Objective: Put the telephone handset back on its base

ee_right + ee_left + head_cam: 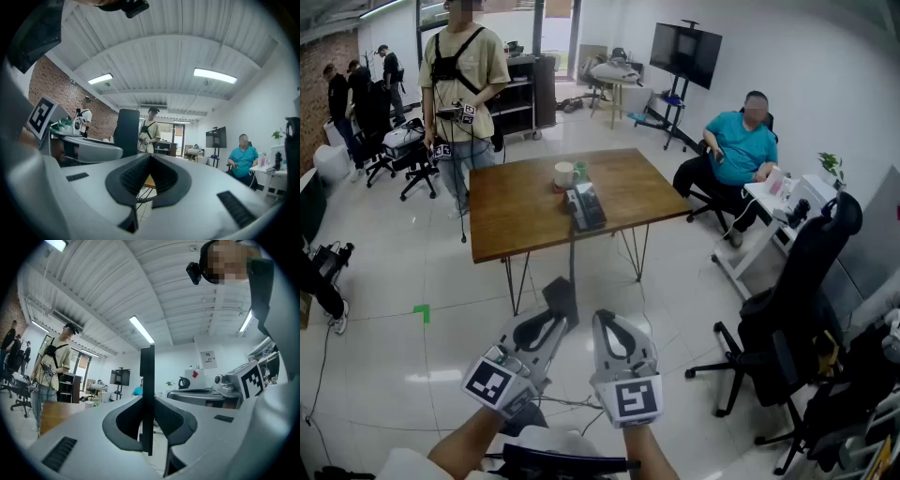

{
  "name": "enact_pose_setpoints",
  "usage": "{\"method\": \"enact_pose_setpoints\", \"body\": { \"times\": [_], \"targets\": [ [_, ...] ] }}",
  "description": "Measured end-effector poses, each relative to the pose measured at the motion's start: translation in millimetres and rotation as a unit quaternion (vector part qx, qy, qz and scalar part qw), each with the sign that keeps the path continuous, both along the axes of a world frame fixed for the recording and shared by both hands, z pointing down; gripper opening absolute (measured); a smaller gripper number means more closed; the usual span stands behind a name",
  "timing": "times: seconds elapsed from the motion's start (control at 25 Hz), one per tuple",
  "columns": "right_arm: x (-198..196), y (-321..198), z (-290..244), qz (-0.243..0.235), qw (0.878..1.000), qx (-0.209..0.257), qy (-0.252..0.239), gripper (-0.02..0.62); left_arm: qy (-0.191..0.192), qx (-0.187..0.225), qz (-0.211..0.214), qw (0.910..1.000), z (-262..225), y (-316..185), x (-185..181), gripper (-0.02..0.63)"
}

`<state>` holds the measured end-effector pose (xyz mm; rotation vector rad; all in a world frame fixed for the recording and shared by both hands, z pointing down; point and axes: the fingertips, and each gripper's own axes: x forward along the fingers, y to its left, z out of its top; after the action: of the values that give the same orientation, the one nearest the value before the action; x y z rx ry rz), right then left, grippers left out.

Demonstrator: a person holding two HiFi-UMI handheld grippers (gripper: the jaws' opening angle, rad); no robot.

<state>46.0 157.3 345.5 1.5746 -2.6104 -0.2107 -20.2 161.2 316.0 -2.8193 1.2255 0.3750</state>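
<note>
The table (525, 220) stands at the middle of the head view, a little above centre. The telephone (586, 206) lies on it near the middle, and a cup (564, 174) sits just behind the telephone, toward the far edge. A standing person (464, 84) is behind the table's far left corner, at upper left. A seated person (741, 145) is right of the table, with a screen on a stand (685, 52) behind at upper right. A desk (769, 211) stands just beside the seated person, nearer the viewer. An office chair (797, 309) fills the lower right. A tape mark (422, 312) lies on the floor at left, before the table. The left gripper (560, 309) and right gripper (612, 323) sit side by side at bottom centre, well apart from the table.
</note>
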Motion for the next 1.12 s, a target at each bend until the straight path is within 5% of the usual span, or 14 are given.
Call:
{"method": "enact_pose_setpoints", "body": {
  "times": [0.52,1.12],
  "targets": [
    [13.2,-18.5,-1.4,0.002,1.000,-0.004,-0.014,0.005,-0.010,-0.018,0.000,0.9998,1.8,-20.8,10.8,0.064],
    [7.1,-91.5,-2.8,0.012,1.000,-0.001,-0.016,0.005,0.003,0.014,-0.011,0.9998,-3.0,-93.8,15.1,0.064]
  ]
}}
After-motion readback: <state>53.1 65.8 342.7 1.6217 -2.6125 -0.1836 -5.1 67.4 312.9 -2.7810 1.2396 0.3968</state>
